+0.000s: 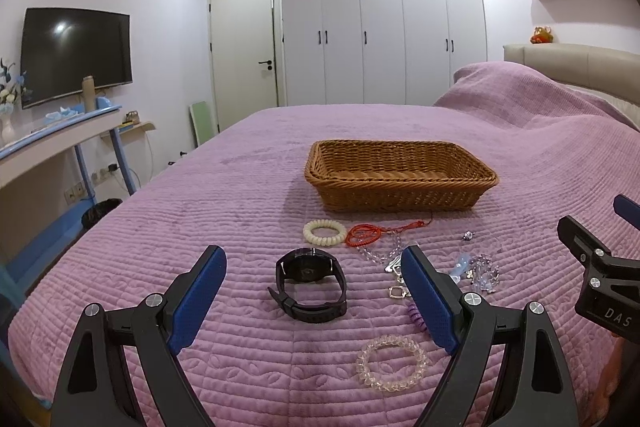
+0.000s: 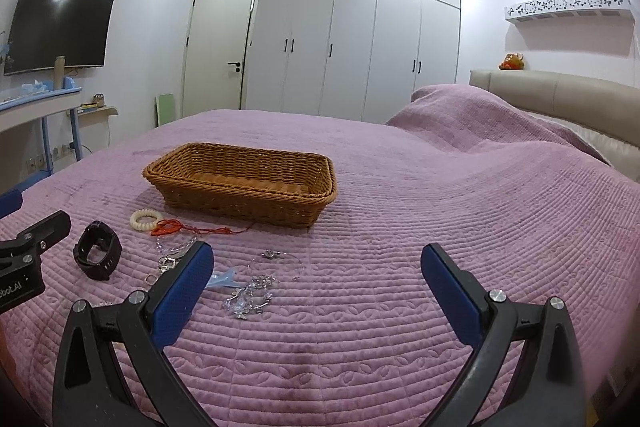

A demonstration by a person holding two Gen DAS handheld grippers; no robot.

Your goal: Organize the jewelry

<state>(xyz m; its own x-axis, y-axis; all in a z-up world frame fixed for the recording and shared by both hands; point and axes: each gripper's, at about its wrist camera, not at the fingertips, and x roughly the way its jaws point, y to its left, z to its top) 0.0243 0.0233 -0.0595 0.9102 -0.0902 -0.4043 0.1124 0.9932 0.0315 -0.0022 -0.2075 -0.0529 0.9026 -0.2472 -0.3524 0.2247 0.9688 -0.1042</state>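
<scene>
A brown wicker basket [image 1: 400,173] [image 2: 244,179] stands on the purple bedspread. In front of it lie a cream coil bracelet [image 1: 325,233] [image 2: 145,219], a red cord necklace [image 1: 370,233] [image 2: 176,227], a black watch [image 1: 310,283] [image 2: 98,255], a clear bead bracelet [image 1: 391,362], a purple coil [image 1: 416,319], small metal rings [image 1: 396,287] and a heap of crystal pieces [image 1: 482,269] [image 2: 252,293]. My left gripper [image 1: 314,267] is open just above the watch. My right gripper [image 2: 318,265] is open and empty, to the right of the crystal heap.
The bedspread [image 2: 440,211] rises over pillows at the right by a beige headboard [image 2: 560,87]. A desk with blue legs [image 1: 60,143] and a wall television [image 1: 74,53] stand left of the bed. White wardrobes [image 1: 380,27] and a door fill the far wall.
</scene>
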